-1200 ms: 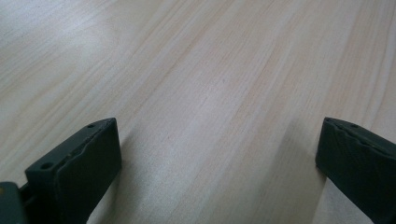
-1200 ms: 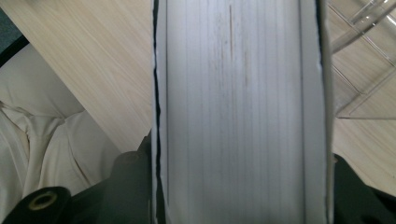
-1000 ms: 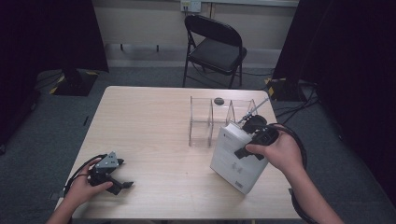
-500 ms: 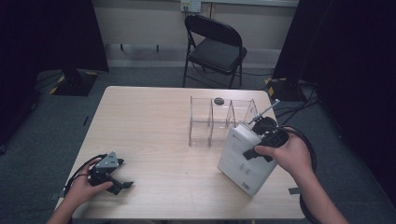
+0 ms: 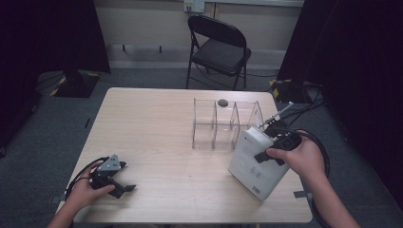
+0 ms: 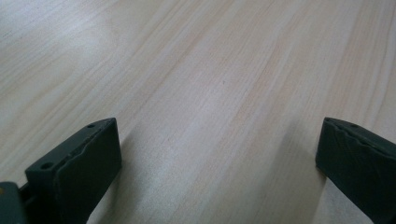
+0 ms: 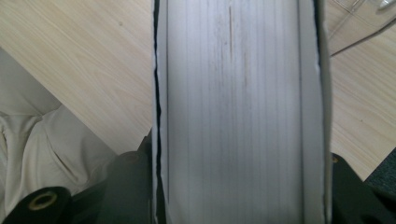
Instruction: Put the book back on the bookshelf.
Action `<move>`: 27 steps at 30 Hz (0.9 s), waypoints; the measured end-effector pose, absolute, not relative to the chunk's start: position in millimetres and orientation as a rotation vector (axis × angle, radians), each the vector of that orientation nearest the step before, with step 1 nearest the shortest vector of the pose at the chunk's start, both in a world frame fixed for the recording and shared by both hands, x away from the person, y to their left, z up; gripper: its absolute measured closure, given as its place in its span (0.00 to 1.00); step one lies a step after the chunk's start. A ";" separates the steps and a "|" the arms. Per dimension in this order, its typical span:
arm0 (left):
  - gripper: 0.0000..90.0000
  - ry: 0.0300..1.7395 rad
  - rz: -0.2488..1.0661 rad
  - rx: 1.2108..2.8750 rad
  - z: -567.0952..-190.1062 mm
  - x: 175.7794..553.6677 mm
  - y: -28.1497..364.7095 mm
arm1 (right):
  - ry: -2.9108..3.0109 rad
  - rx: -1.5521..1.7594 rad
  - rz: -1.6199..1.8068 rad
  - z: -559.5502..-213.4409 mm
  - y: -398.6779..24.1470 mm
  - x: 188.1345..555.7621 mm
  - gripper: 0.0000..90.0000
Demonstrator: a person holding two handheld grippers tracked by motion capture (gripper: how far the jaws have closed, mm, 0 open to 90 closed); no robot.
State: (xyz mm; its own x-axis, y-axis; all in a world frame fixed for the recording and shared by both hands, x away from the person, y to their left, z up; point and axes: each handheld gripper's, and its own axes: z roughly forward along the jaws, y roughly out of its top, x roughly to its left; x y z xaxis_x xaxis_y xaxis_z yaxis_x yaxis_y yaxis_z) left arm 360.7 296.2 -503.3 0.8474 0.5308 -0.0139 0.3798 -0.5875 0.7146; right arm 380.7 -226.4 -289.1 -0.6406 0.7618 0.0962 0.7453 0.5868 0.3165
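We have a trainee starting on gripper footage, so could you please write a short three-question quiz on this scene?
1. True or false: the right gripper is clamped on the white book.
2. What lies between the jaws of the left gripper? A) a pen B) bare table C) a cup
3. Which thing stands on the table just behind the book, toward the chair?

Key
1. True: the right gripper view shows the book's page edge between both jaws.
2. B
3. The clear divided rack.
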 end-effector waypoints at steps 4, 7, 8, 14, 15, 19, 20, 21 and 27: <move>0.00 0.658 0.257 2.267 -503.2 360.7 296.2 | 2.729 1.314 0.494 -288.6 -229.9 379.7 0.58; 0.00 0.660 0.257 2.267 -503.2 360.6 296.2 | 2.727 1.325 0.490 -287.6 -232.6 379.7 0.58; 0.00 0.660 0.256 2.266 -503.3 360.6 296.2 | 2.733 1.334 0.490 -287.2 -233.5 379.8 0.58; 0.00 0.658 0.260 2.268 -503.2 360.7 296.3 | 2.712 1.350 0.478 -286.8 -237.9 380.4 0.58; 0.00 0.658 0.257 2.267 -503.3 360.7 296.2 | 2.708 1.354 0.477 -286.9 -238.0 380.3 0.58; 0.00 0.658 0.257 2.267 -503.2 360.7 296.2 | 2.707 1.365 0.483 -287.1 -240.5 382.6 0.58; 0.00 0.657 0.260 2.268 -503.2 360.8 296.3 | 2.704 1.366 0.476 -286.8 -240.9 383.0 0.58; 0.00 0.658 0.257 2.267 -503.2 360.7 296.2 | 2.693 1.369 0.470 -286.8 -241.2 383.0 0.58; 0.00 0.657 0.257 2.267 -503.2 360.8 296.1 | 2.676 1.412 0.487 -285.7 -245.2 385.5 0.58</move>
State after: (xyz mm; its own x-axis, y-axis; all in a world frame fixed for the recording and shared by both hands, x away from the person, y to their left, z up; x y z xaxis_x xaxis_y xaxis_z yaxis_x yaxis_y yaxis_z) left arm 360.8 296.1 -503.2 0.8480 0.5298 -0.0143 0.3795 -0.5882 0.7142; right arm 385.5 -245.2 -285.7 -0.5733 0.8155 0.0789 0.7910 0.5258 0.3128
